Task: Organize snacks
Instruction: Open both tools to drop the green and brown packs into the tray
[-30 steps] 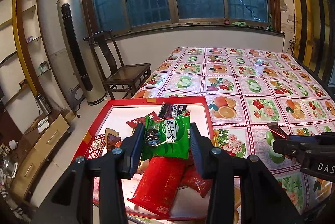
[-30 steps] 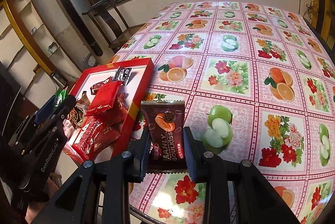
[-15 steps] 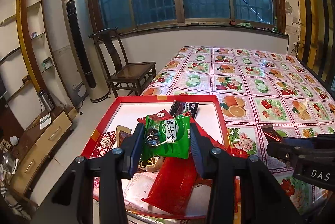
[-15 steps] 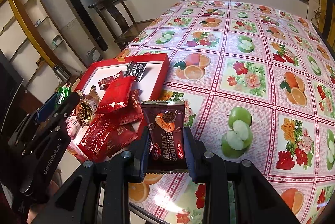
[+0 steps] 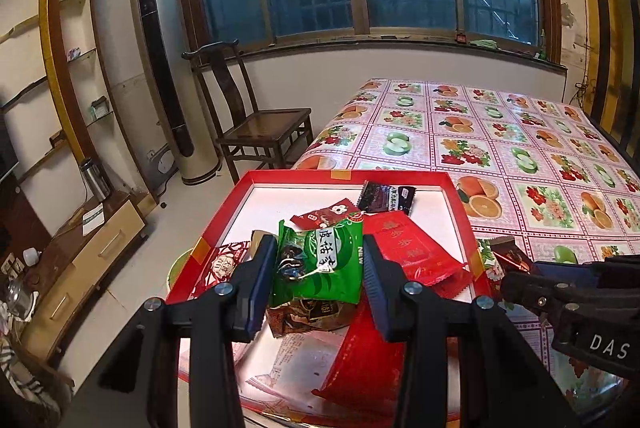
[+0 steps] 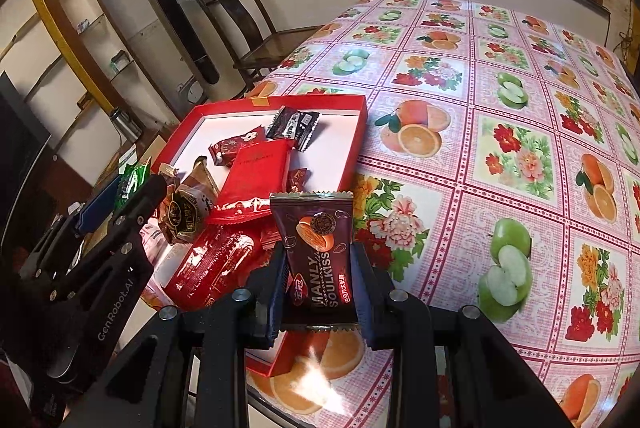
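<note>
The tabletop, under a cloth printed with oranges, apples and flowers, carries a red tray at its near left corner. The tray holds loose snack packets: a flat red packet, a black wrapper near the far rim, a small red packet with a white flower, and a gold-brown wrapped sweet.

The left gripper hangs over the tray's near part, pinching a green packet with white Chinese characters and "NEW" along its edge. The right gripper, just beside the tray's right rim, clamps a dark brown packet reading "MANLY SOULKISS". "GenRobot.AI" is printed on the left gripper's body, "DAS" on the right.
</note>
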`<action>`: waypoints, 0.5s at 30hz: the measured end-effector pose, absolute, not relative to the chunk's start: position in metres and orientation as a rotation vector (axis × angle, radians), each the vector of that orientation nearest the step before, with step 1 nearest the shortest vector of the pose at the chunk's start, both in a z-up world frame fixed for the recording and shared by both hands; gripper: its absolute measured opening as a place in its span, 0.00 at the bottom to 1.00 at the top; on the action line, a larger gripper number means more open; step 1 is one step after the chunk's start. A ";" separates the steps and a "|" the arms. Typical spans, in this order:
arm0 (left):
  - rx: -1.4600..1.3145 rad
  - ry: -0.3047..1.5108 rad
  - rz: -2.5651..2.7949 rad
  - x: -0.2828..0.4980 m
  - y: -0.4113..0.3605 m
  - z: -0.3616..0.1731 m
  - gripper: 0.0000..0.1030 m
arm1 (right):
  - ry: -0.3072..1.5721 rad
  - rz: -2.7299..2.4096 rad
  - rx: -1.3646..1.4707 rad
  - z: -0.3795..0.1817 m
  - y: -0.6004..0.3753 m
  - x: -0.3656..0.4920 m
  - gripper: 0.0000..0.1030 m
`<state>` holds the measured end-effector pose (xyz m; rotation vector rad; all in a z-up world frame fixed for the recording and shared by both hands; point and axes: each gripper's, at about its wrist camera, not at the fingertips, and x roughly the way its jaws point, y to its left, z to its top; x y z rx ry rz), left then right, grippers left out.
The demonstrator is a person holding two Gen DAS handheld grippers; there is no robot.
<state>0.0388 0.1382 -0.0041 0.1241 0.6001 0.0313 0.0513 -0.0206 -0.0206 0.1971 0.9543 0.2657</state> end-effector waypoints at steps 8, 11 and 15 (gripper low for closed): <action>0.123 0.640 0.091 0.056 0.165 -0.011 0.41 | 0.935 0.310 0.173 -0.018 0.008 0.077 0.31; 0.132 0.665 0.112 0.065 0.171 -0.011 0.45 | 0.916 0.338 0.147 -0.015 0.027 0.097 0.32; 0.159 0.681 0.177 0.069 0.175 -0.012 0.82 | 0.906 0.369 0.177 -0.017 0.044 0.121 0.34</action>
